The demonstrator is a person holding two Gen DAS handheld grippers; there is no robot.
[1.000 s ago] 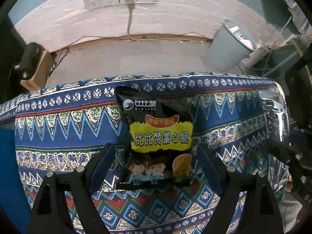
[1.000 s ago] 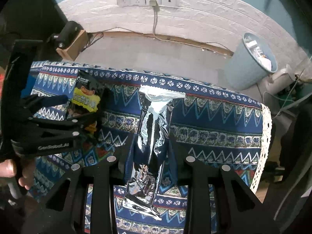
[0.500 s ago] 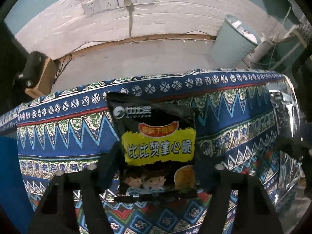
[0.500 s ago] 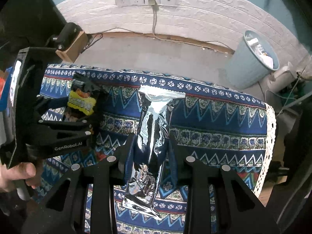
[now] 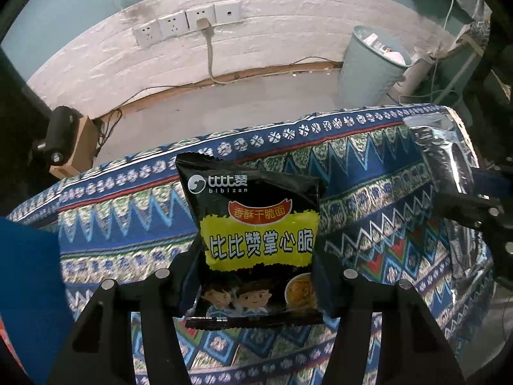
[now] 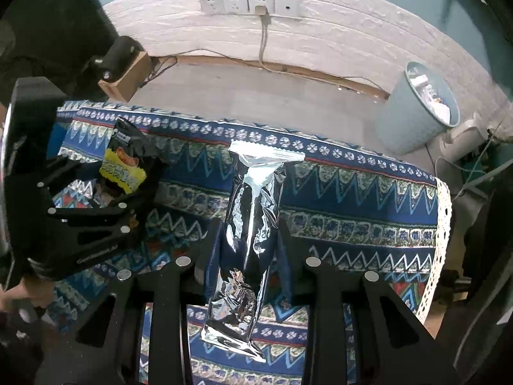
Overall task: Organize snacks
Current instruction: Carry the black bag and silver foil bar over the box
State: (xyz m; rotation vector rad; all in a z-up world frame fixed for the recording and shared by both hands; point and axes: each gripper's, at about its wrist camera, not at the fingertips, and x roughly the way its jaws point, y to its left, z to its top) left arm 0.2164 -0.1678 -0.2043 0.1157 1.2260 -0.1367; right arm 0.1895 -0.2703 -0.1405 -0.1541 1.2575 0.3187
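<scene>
A black snack bag with a yellow label sits between the fingers of my left gripper. The jaws are closing on it, the pads press its sides, and it hangs just above the patterned tablecloth. The right wrist view shows this bag at the left, in the left gripper. My right gripper is shut on a long silver foil packet, which stands out over the cloth. That packet also appears at the right edge of the left wrist view.
Beyond the table's far edge lies bare floor with a pale bin, a cardboard box carrying a black device and a white wall with sockets. A lace trim marks the cloth's right edge. A hand holds the left gripper.
The left jaws narrowed from wide apart onto the black bag, and the bag rose a little off the cloth with the gripper. The right gripper and silver packet stayed put.
</scene>
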